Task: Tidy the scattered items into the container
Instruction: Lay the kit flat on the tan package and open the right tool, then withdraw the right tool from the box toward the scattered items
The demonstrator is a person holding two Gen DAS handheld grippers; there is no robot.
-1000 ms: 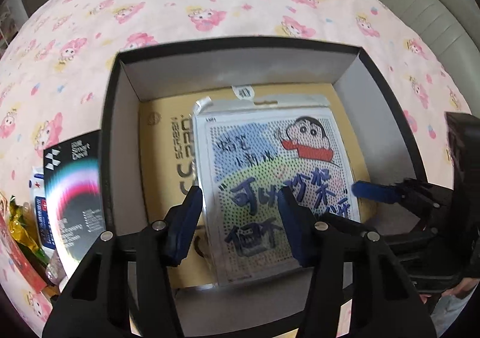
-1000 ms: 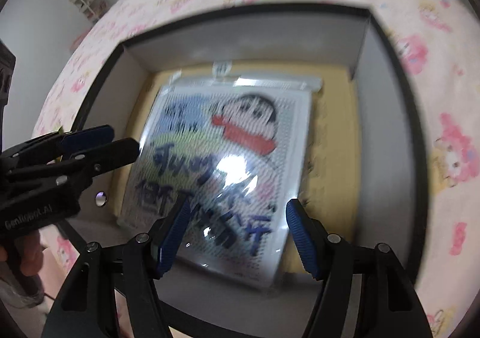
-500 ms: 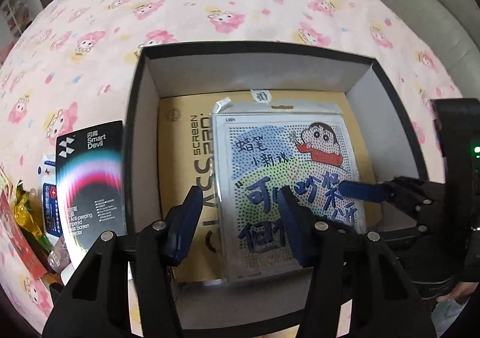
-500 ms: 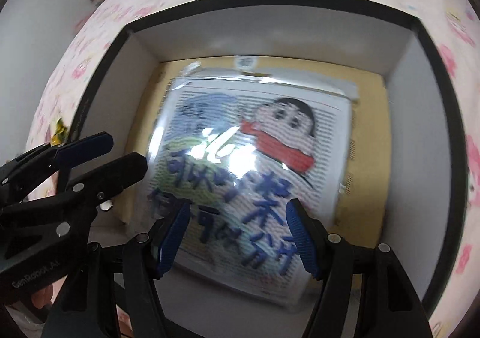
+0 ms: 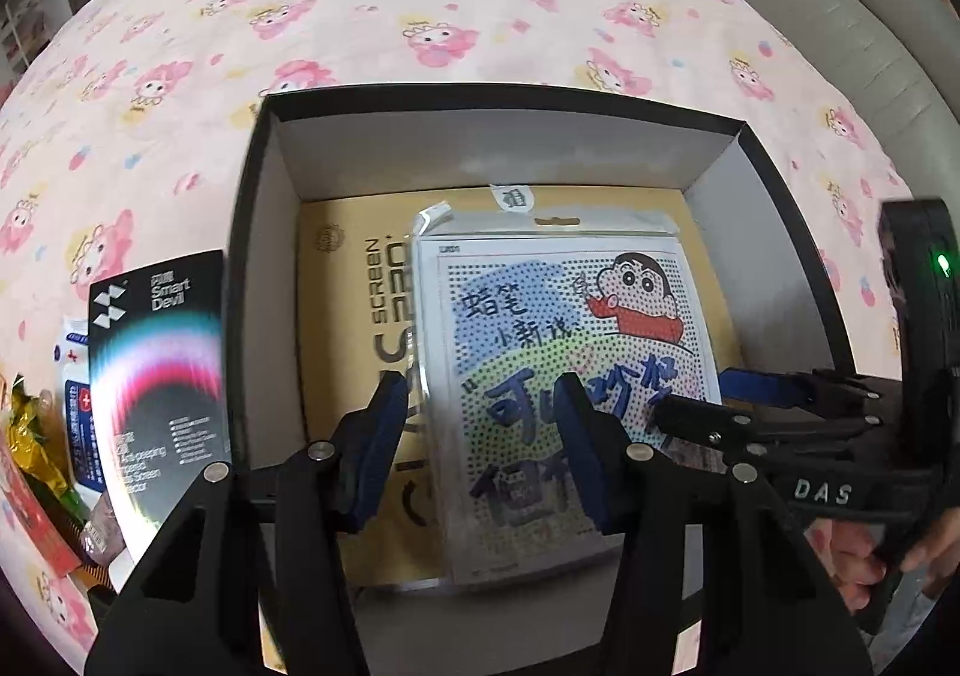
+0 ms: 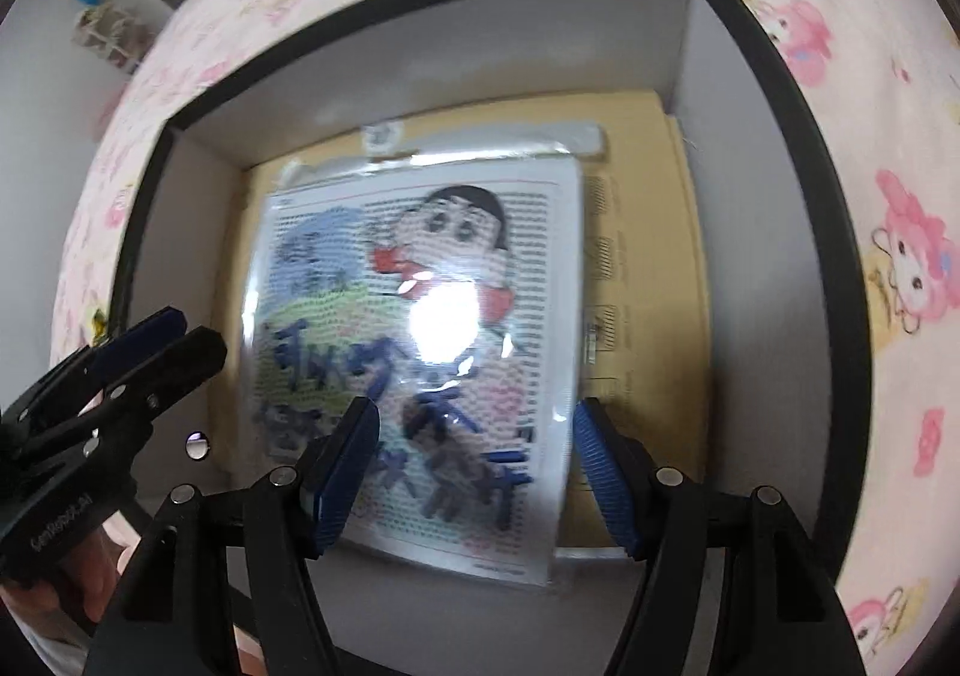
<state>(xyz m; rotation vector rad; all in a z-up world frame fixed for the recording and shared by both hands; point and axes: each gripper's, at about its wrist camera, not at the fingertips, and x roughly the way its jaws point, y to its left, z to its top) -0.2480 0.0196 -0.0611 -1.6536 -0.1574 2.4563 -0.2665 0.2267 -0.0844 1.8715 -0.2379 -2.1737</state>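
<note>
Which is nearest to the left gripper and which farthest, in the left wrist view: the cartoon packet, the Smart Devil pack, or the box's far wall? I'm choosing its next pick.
1. Cartoon packet: in the box, right under the left gripper and its open fingers.
2. Smart Devil pack: outside the box, off to the left on the bedsheet.
3. Box's far wall: straight ahead, beyond the packet.

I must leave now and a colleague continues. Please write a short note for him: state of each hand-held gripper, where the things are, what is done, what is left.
Left hand-held gripper: open, empty, over the box.
Right hand-held gripper: open, empty, also over the box.
Done: the cartoon pack lies in the box on the yellow pack.
Left: the black pack, the blue-white packet and the snack wrappers, on the bed left of the box.
</note>
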